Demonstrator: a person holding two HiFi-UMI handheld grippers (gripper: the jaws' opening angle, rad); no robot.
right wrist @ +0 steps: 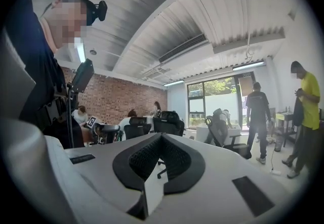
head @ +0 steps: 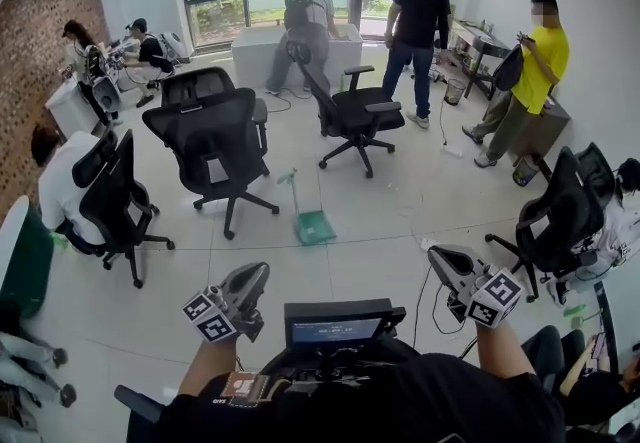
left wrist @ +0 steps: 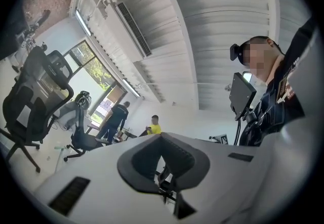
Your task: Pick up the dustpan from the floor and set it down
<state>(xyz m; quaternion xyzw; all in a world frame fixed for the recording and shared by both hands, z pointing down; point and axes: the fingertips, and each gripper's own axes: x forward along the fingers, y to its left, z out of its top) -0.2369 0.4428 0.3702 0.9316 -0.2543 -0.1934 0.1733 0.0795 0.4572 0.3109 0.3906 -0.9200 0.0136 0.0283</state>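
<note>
Left gripper (head: 256,275) closed, jaws together, nothing between them. Right gripper (head: 441,257) also closed and empty, pads meeting at the tip. Both are held up in the air in front of the person, well apart from each other, each with its marker cube (head: 210,317) at the back end. A small screen (head: 335,330) sits low between the two grippers, close to the person's chest.

The green dustpan (head: 314,227) is on the floor (head: 400,216), ahead of both grippers: ahead and to the right of the left one, ahead and to the left of the right one, well apart from each. Its long handle (head: 291,188) stands up, tilted a little away from the grippers. No gripper touches it.

A black office chair (head: 215,146) stands ahead of the left gripper, just left of the dustpan. A second black chair (head: 356,113) is further out, beyond the dustpan. A third chair (head: 555,221) is off to the right of the right gripper. A person in a yellow shirt (head: 543,61) stands far ahead-right of the right gripper. A person in a black shirt (head: 418,6) stands by the windows, far ahead.
</note>
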